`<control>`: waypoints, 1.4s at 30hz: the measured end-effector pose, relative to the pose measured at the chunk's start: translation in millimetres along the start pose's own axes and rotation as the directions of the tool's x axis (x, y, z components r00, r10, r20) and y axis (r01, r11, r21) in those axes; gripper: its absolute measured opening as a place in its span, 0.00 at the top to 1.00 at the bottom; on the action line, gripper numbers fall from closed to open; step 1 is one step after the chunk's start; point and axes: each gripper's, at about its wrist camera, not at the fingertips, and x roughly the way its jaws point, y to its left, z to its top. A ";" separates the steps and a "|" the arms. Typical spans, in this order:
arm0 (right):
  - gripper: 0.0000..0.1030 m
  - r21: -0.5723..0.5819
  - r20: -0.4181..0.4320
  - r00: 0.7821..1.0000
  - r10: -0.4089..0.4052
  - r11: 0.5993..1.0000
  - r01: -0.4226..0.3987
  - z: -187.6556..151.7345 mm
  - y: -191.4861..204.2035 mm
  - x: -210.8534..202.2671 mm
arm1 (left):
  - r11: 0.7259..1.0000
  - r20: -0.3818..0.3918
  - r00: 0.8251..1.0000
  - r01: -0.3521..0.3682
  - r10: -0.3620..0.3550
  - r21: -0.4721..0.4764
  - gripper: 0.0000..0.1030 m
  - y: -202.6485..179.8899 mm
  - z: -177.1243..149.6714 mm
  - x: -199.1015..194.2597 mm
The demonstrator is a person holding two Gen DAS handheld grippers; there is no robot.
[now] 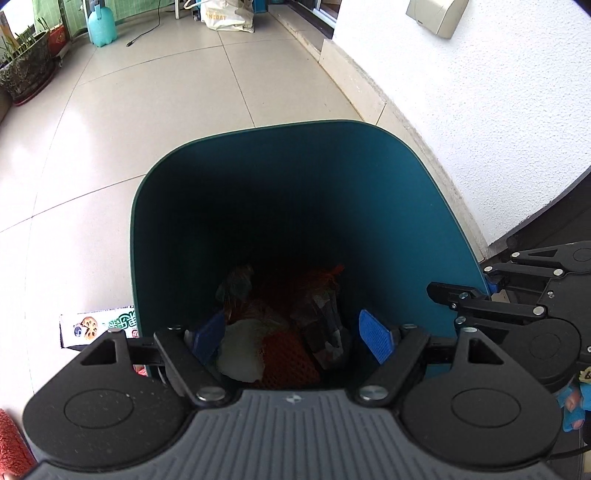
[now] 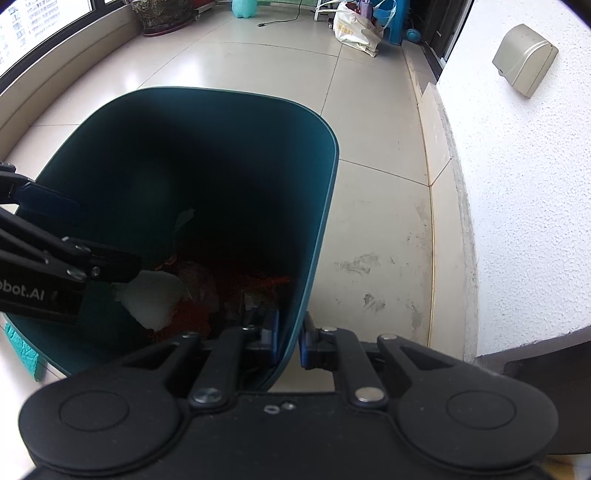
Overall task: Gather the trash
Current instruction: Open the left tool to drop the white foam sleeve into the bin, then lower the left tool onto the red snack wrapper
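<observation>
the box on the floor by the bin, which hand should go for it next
Left. The left hand-held gripper is open and free above the bin, and the box lies on its side. The right hand-held gripper is shut on the bin wall.

A plant pot [image 1: 26,70], a blue bottle [image 1: 101,26] and a white bag [image 2: 354,31] sit far off on the tiled floor [image 1: 155,110].

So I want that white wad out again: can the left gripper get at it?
Probably yes: the left gripper hangs open right over the white wad inside the bin, nothing covering it.
</observation>
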 end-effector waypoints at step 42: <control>0.84 -0.002 -0.028 0.999 -0.043 0.999 0.043 3.7 11.6 0.9 | 0.920 -0.009 0.990 -0.132 0.139 -0.369 0.12 254.2 -58.7 -23.6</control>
